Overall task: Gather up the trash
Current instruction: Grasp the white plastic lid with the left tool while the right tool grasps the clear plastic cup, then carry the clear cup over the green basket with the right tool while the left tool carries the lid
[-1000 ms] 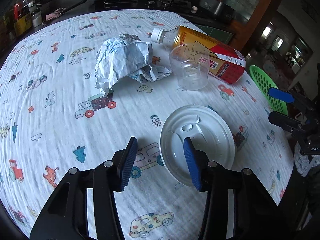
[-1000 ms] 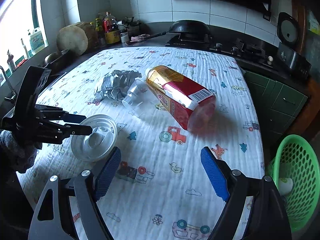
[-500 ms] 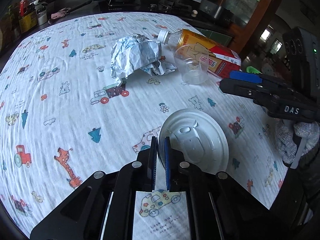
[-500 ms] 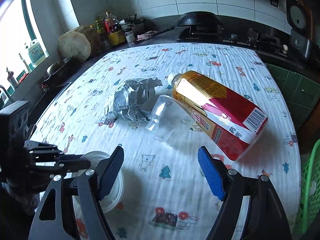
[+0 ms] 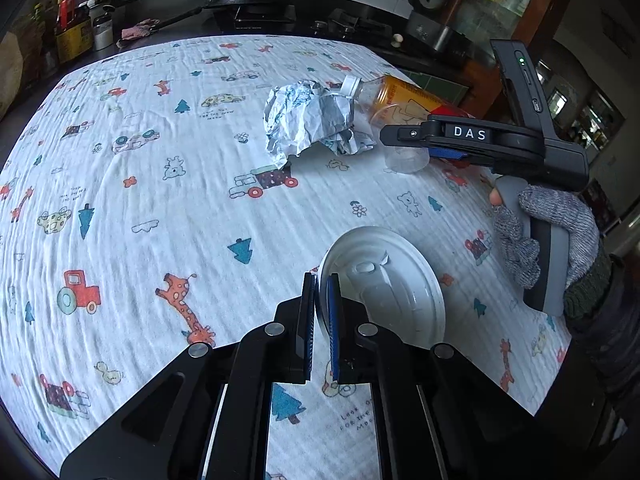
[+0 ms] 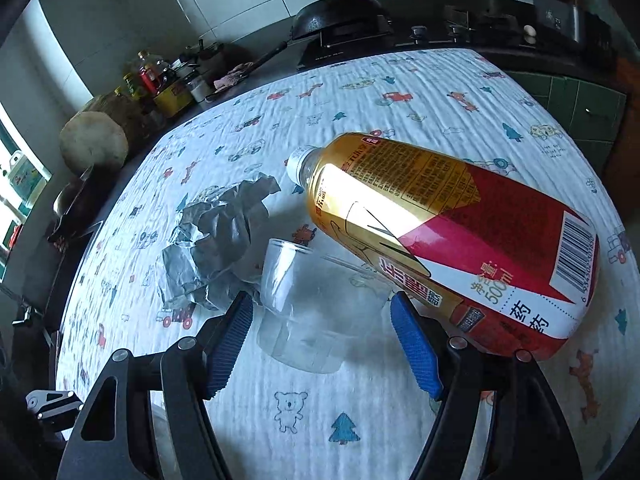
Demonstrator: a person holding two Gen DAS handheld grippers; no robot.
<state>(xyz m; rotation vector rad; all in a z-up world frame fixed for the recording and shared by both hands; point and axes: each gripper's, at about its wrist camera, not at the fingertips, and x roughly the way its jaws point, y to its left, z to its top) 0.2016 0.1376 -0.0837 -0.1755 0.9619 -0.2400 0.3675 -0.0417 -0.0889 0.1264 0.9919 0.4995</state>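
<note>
My left claw (image 5: 320, 308) is now pinching the lid's (image 5: 384, 280) near-left rim, secured for removal. My right claw (image 6: 322, 334), having swung over, is closing around the cup (image 6: 316, 304) lying beside the bottle (image 6: 452, 232) and paper (image 6: 224, 248); pads not yet touching.

The left wrist camera looks forward and steeply down along its own fingers across the patterned tablecloth (image 5: 168, 208) toward the stove counter (image 5: 256, 16), from fairly high above the table. The right wrist camera sits much nearer the surface and faces the same counter. Both views share the crumpled paper (image 5: 308, 120) (image 6: 216, 248), clear cup (image 5: 404, 156) (image 6: 316, 304) and bottle (image 5: 400, 94) (image 6: 448, 232).
</note>
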